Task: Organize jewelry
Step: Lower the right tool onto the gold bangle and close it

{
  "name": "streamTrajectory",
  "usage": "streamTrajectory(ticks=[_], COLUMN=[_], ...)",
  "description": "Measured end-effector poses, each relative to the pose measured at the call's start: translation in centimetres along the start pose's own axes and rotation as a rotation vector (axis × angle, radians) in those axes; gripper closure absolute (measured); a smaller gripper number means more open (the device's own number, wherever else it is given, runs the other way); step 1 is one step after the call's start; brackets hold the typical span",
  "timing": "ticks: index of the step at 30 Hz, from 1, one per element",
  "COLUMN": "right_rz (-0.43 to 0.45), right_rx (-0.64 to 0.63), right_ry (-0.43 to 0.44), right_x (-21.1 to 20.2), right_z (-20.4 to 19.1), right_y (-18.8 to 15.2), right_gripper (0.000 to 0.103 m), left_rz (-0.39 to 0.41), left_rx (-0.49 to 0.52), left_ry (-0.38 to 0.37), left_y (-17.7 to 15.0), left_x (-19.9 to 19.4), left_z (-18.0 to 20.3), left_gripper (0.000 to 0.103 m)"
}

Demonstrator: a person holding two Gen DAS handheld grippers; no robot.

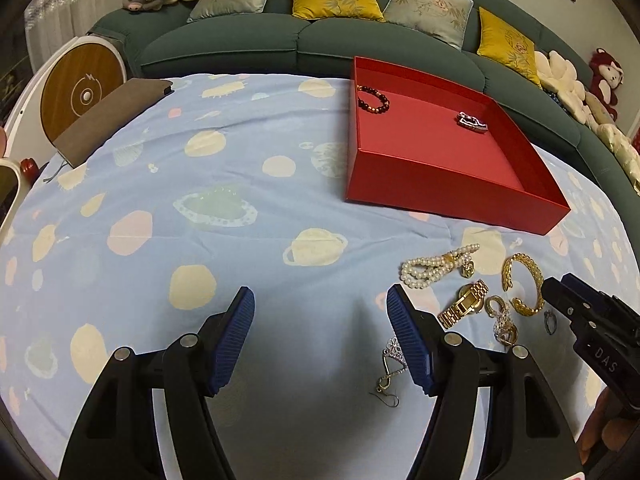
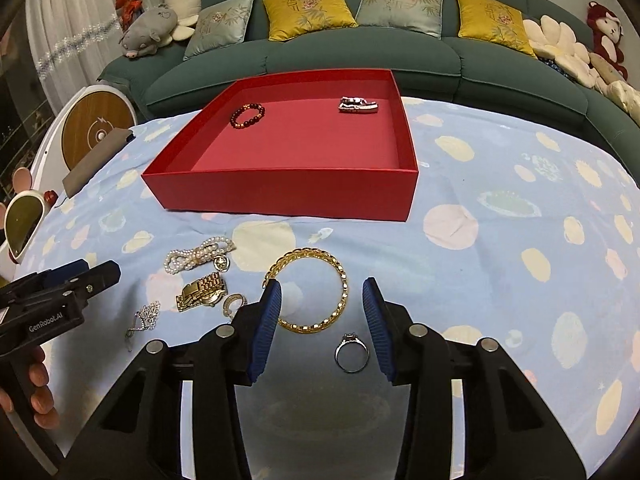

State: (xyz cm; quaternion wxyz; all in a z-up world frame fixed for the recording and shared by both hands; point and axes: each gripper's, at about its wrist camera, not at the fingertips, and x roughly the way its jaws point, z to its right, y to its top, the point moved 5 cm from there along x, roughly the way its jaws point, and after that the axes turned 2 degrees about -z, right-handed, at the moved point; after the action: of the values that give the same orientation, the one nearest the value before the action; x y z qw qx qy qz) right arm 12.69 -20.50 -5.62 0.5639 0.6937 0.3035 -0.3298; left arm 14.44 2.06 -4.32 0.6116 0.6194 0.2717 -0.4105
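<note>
A red tray [image 2: 280, 192] [image 1: 440, 184] on the blue cloth holds a dark bead bracelet [image 2: 247, 115] [image 1: 374, 99] and a silver piece [image 2: 357, 104] [image 1: 473, 122]. In front of it lie a pearl strand [image 2: 198, 255] [image 1: 430, 266], a gold watch [image 2: 202, 292] [image 1: 464, 304], a gold bangle [image 2: 308, 290] [image 1: 522, 284], a silver ring [image 2: 352, 351] and a silver earring [image 1: 390, 366] [image 2: 144, 318]. My right gripper [image 2: 322, 324] is open, its fingers straddling the bangle's near edge and the ring. My left gripper [image 1: 320, 340] is open and empty, left of the pile.
A green sofa [image 2: 360, 60] with cushions runs behind the table. A brown notebook [image 1: 108, 120] and a round wooden-faced device [image 1: 80, 88] sit at the far left. Small gold pieces [image 1: 502, 318] lie by the watch.
</note>
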Motion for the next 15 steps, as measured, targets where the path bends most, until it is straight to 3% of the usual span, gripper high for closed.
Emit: streamTrajectory(ticks=[7,15], right_rz=[-0.024,-0.052], right_rx=[0.04,0.032], right_ry=[0.01,0.001], right_x=[1.3,2.6], right_z=[0.4,0.3], right_y=[0.4,0.1], right_gripper=[0.062,0.082], left_rz=[0.0,0.001], left_rx=[-0.002,0.059], left_ry=[0.001,-0.041], left_y=[0.6,1.6], left_x=[0.7,2.3], left_z=[0.8,2.8], left_gripper=[0.037,0.037])
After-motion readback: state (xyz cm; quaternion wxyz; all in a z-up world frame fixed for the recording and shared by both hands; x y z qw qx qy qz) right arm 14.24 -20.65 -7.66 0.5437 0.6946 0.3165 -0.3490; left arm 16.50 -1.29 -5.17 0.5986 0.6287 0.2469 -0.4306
